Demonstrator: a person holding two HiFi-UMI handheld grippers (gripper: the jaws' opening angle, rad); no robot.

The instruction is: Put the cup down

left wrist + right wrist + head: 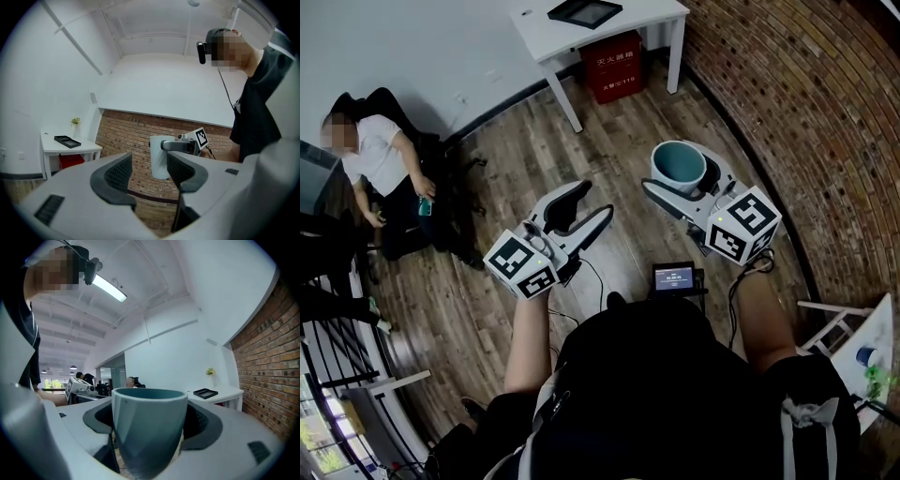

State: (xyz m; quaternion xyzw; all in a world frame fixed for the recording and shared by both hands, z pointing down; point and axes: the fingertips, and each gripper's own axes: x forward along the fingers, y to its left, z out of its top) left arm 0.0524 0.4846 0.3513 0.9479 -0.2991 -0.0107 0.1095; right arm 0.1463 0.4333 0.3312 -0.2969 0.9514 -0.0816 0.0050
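Right tool [680, 183]: jaws wide, pinching upright teal cup [149, 427] by its sides. Cup carried in mid-air over wooden floor [487, 281], nothing beneath it for support. Left tool [147, 171]: jaws spread, nothing between them, held level beside the right. White tabletop [534, 28] ahead, well apart from cup. Task judged barely begun: cup not yet set down. Left to do: carry to a surface, lower, release.

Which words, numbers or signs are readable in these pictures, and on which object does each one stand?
"119", it seems, beside Chinese characters too blurred to read: on the red box under the white table.
On the small screen: digits too small to read.
On the marker cubes: square patterns only, no words.
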